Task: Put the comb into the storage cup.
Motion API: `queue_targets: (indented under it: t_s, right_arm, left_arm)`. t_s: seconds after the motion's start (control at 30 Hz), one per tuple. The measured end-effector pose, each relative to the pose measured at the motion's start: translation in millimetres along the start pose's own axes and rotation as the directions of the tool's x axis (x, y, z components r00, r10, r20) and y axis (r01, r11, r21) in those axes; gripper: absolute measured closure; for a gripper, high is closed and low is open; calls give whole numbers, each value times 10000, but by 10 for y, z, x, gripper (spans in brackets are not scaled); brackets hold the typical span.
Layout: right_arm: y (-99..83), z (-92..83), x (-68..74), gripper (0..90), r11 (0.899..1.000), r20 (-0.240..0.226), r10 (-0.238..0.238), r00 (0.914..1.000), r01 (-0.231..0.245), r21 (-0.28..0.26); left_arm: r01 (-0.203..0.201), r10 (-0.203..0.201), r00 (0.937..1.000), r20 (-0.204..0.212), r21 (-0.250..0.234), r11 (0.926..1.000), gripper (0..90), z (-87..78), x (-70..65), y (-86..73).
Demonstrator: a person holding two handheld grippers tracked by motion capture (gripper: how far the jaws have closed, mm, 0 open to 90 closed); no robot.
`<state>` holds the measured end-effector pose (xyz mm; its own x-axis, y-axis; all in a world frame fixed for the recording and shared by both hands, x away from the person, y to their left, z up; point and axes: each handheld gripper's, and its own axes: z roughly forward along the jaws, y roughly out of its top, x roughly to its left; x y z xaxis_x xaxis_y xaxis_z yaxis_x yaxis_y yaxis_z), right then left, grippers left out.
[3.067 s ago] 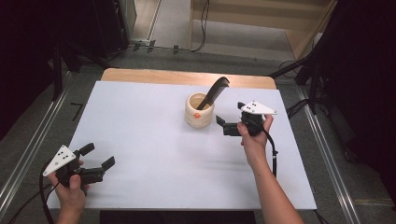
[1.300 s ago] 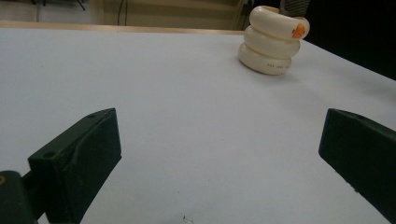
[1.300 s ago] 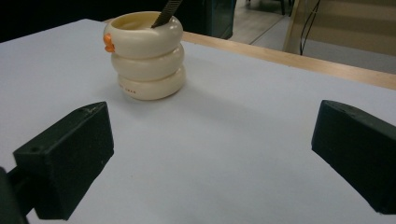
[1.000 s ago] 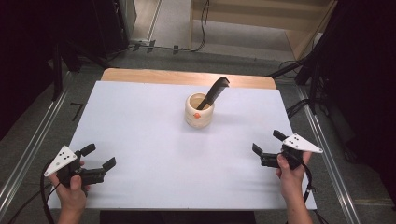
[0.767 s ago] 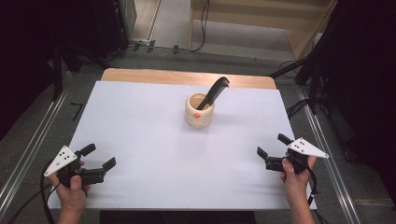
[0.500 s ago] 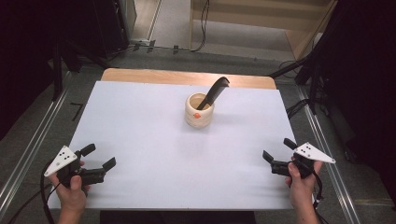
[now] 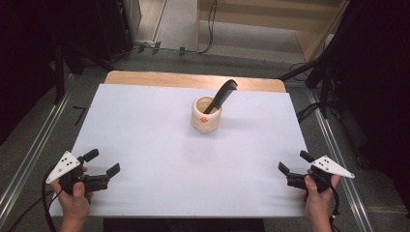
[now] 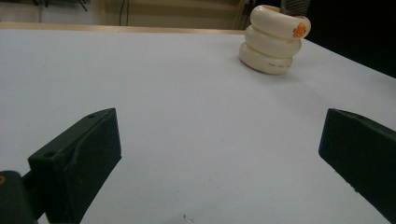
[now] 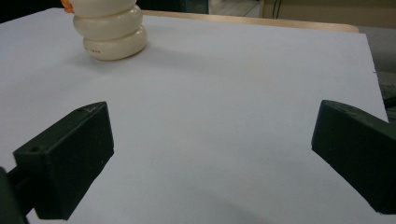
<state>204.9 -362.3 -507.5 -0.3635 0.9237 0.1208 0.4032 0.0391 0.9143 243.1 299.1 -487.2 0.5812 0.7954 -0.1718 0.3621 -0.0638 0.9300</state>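
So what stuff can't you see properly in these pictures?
- Bottom end of the black tool: high view, hidden inside the cream holder.
- Tiny print low on the holder: left gripper view, too small to read.
- Holder's top: right gripper view, cut off by the top edge.

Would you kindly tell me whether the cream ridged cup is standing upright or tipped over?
Upright: the cream ridged cup sits flat on the white table, mouth upward, with a black utensil leaning out of it.

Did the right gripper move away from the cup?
Yes. The right gripper moved from beside the cream ridged cup back to the table's near right corner.
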Motion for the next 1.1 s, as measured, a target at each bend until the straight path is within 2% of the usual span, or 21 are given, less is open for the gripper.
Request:
queue_targets:
  t_s: [0.2,0.37,0.53,0.87,1.0,1.1]
  right_arm:
    - [-61,-68,-52,0,9996,-6,194,9998,-194,-218]
    - [-124,-108,-118,0,9995,232,232,9995,-227,-213]
    - [-152,-129,-163,0,9974,43,541,9985,-538,-473]
    - [-191,-117,-151,0,9968,-165,444,9989,-454,-657]
    - [-186,-76,-120,0,9991,-80,136,9999,-139,-407]
    - [-184,-67,-117,0,9994,-169,112,9998,-117,-330]
  left_arm:
    - [-32,32,10000,-3,17,10000,0,-1,-1,1]
    - [-19,19,10000,3,11,10000,0,0,-1,0]
    - [21,-21,10000,36,-72,10000,0,-4,4,0]
    - [74,-73,10000,58,-88,9999,0,-4,11,-2]
    - [127,-126,9999,53,-113,9999,0,-8,23,-1]
    - [136,-134,9998,120,-141,9998,0,-11,27,0]
